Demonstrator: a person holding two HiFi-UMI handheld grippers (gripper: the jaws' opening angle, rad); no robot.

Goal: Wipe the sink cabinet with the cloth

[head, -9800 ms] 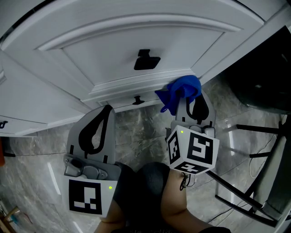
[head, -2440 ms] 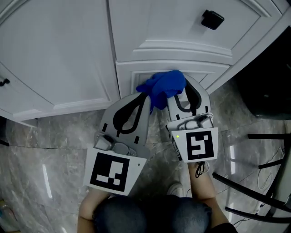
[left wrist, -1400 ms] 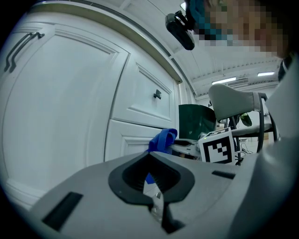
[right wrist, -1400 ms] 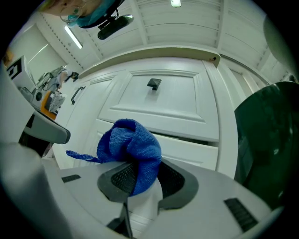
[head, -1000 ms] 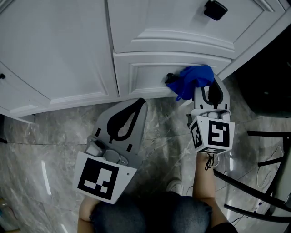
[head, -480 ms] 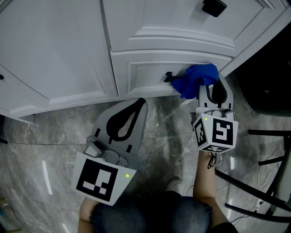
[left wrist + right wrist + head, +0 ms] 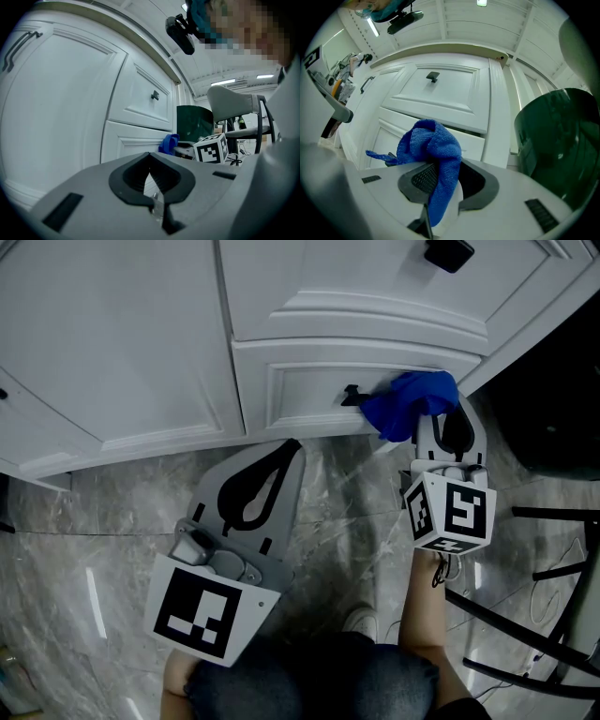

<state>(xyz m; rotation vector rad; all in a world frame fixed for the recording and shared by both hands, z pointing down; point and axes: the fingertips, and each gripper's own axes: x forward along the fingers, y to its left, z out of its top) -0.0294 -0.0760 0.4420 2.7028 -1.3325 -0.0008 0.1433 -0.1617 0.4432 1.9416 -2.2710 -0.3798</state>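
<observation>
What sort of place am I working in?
Probably a kitchen or bathroom, though I can't tell which: a white panelled cabinet with black knobs, a marble-look floor, and what looks like a dark green bin beside it.

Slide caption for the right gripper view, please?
Right gripper clamps the blue cloth before the white sink cabinet.

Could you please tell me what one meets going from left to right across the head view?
The left gripper → small black handle → blue cloth → black metal frame.
</observation>
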